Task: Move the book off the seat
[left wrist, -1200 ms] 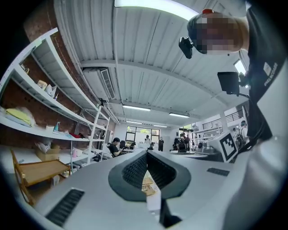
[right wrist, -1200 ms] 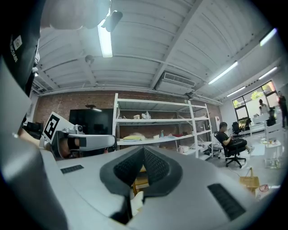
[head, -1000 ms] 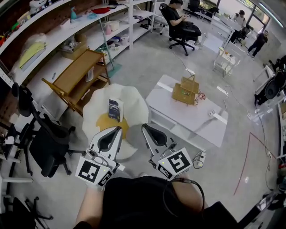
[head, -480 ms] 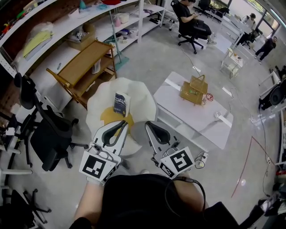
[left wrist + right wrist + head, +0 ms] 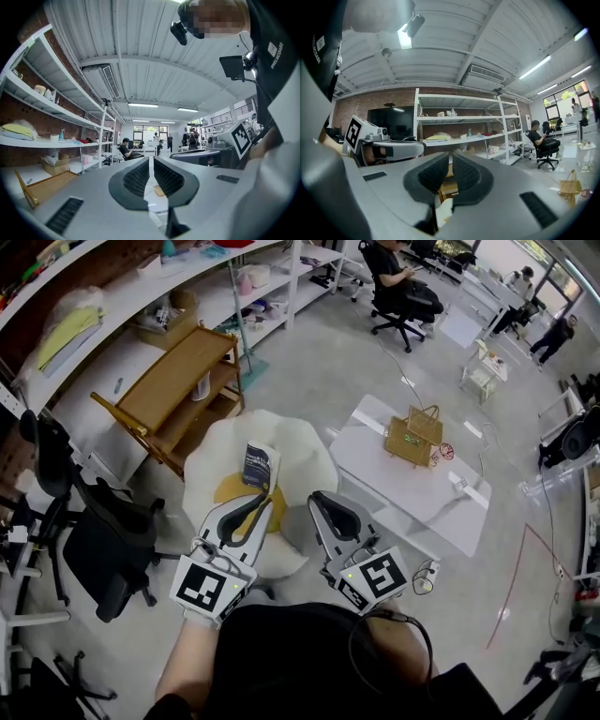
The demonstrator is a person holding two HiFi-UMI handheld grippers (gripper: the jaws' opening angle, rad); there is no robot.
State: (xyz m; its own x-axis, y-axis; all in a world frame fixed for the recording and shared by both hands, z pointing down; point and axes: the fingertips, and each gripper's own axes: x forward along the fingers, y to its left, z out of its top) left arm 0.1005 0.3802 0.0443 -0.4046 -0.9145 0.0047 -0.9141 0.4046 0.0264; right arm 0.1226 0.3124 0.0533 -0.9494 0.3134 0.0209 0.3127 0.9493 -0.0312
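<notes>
Since a second ago both pairs have come forward toward the seat (image 5: 208,471): the left tongs (image 5: 262,500) now end just beneath the lower edge of the book (image 5: 260,468), where a clear gap showed before, and the right tongs (image 5: 317,496) sit just beside them, over the seat's right edge. Both pairs stay pressed together with nothing between them, as earlier. The book has not moved; it stands upright on the yellow cushion (image 5: 231,493) in the middle of the white, petal-shaped seat, touched by neither pair. Close on the seat's right is a low white worktop (image 5: 375,474) bearing a wire basket (image 5: 413,437). Behind the seat on the left leans a tilted wooden rack (image 5: 173,381), and a black office chair (image 5: 98,540) stands to the left. White shelving (image 5: 122,320) runs along the brick wall, and a person (image 5: 394,282) sits far off.
</notes>
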